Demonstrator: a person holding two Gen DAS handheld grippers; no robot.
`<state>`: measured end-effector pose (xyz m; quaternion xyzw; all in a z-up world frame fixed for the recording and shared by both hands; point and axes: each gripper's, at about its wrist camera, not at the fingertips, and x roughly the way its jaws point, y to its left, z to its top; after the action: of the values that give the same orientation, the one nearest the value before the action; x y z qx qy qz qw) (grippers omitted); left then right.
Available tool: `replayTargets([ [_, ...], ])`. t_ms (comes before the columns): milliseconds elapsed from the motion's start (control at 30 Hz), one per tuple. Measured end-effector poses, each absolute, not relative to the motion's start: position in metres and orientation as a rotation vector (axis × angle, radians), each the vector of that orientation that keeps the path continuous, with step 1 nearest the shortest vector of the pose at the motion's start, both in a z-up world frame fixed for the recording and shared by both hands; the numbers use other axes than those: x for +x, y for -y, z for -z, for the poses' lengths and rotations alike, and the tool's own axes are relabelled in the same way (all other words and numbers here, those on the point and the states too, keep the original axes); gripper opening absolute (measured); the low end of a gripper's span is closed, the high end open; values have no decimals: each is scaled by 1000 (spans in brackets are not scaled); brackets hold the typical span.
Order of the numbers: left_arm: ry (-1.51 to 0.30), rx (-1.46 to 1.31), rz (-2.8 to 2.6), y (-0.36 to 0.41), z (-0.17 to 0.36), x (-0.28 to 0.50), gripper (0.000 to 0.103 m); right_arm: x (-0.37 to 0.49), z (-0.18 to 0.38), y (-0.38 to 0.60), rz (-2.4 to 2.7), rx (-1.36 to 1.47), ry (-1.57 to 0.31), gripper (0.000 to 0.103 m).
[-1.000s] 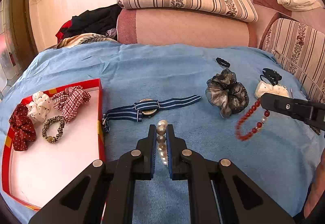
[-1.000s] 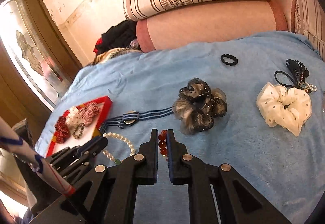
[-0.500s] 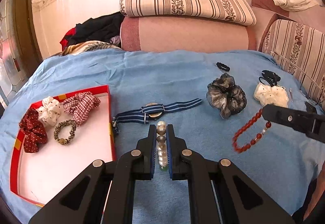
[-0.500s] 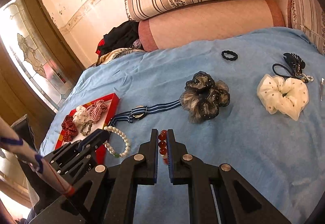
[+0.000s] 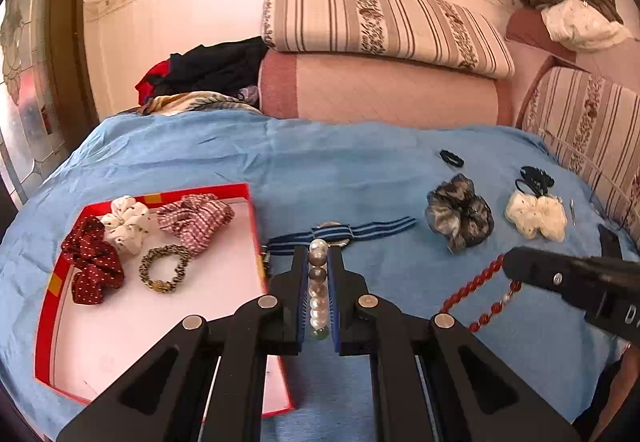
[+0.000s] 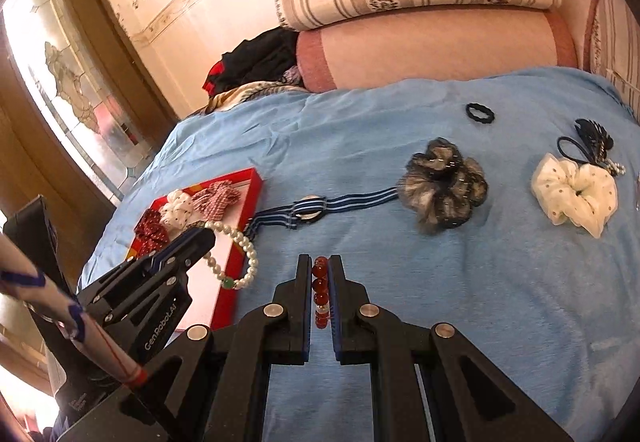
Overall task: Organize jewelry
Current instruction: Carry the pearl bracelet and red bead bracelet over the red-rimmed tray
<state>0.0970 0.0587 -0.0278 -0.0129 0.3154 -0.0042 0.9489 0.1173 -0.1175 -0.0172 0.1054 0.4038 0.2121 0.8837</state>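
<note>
Mid-carry: left gripper (image 5: 318, 262) pinching pearl bracelet (image 5: 318, 282), right gripper (image 6: 320, 270) pinching red bracelet (image 6: 320, 292); next, release over red tray (image 5: 256, 242) just left.

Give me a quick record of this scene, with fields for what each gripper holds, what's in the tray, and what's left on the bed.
left gripper: shut on pearl bracelet
right gripper: shut on red bead bracelet
red tray: four scrunchies
blue bedspread: striped-strap watch, dark scrunchie, cream scrunchie, black hair tie
</note>
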Motion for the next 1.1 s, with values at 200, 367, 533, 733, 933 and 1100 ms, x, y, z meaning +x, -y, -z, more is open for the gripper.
replayTargets([
  [200, -626, -51, -11, -76, 22, 93, 9, 114, 12, 90, -467, 176, -849, 8],
  [367, -619, -76, -42, -96, 19, 91, 9, 113, 8, 66, -499, 136, -856, 8],
  [533, -620, -112, -79, -121, 18, 90, 9, 115, 3, 36, -541, 106, -856, 8],
  [733, -642, -162, -133, -152, 21, 95, 9, 122, 2, 0, -593, 83, -862, 8],
  [933, -676, -237, -222, -196, 28, 103, 9, 133, 9, -33, -643, 87, -900, 8],
  [1100, -722, -318, -291, -236, 39, 107, 9, 144, 20, -60, -679, 100, -940, 8],
])
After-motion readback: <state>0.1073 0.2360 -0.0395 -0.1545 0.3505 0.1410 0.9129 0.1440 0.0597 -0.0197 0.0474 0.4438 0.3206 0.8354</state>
